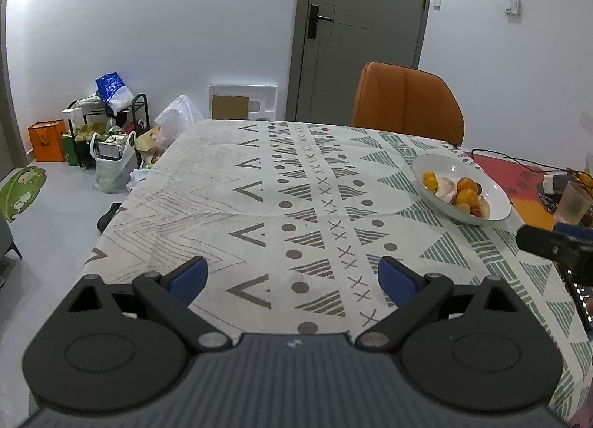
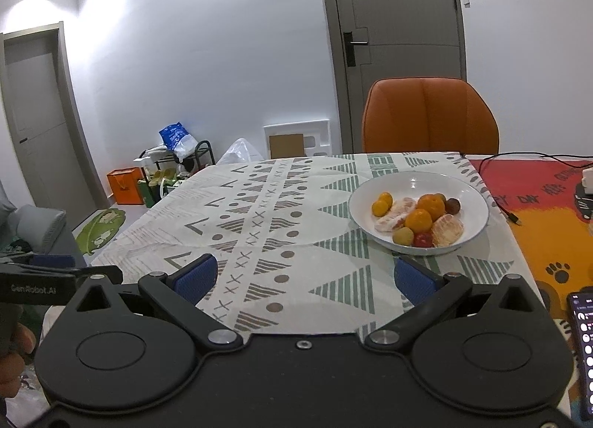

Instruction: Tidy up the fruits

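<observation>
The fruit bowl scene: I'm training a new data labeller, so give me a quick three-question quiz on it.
1. True or false: the white bowl holding the fruit stands on the patterned tablecloth.
2. Multiple choice: the left gripper and right gripper are A) both open and empty, B) both shut on fruit, C) one open, one shut.
3. Fill in: behind the table stands an orange ____.

Key: 1 true; 2 A; 3 chair.

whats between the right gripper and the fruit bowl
Only bare patterned tablecloth lies between the open right gripper and the white fruit bowl; the right wrist view shows it.
</observation>
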The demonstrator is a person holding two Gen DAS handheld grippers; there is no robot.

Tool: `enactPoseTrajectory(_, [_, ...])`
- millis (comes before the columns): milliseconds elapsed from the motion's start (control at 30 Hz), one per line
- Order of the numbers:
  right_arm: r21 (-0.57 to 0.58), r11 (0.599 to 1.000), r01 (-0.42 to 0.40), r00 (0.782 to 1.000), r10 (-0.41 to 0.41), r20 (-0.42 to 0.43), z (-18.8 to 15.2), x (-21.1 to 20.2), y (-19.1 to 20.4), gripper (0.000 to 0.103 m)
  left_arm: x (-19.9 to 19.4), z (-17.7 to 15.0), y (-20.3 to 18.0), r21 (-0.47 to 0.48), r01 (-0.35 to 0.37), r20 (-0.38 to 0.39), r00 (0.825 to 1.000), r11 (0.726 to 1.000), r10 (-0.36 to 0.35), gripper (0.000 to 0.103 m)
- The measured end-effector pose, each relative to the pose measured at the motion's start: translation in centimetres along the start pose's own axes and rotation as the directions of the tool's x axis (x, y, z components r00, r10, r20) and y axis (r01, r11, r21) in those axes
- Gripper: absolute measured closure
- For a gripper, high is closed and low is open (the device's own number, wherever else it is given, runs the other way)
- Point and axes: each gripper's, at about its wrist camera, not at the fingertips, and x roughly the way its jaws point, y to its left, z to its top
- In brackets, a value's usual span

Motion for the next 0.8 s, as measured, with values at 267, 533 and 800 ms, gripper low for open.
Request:
enactPoseTrajectory(267, [0.016,1.000,-0.007,1.000,0.007,0.008,-0.1,-0.9,-0.4,0.000,-0.9,0.0,0.5,0.002,-0.018,0.037,0.999,1.000,0.018,0.005])
enactPoseTrajectory(533, [0.021,1.000,-0.012,1.000,0.012,0.013,-0.2,-1.1,-0.7,0.000,-1.6,0.1,0.4,0.019,-0.026,0.061,0.998,0.999,0.025,0.005])
enactPoseTrajectory(800, [0.017,1.000,-0.012,1.000,0.012,0.011,-0.2,-1.2,-0.7,0.000,-1.6,-0.1,-0.2,0.045,-0.012,0.050,0.999,0.999,0.009,0.005])
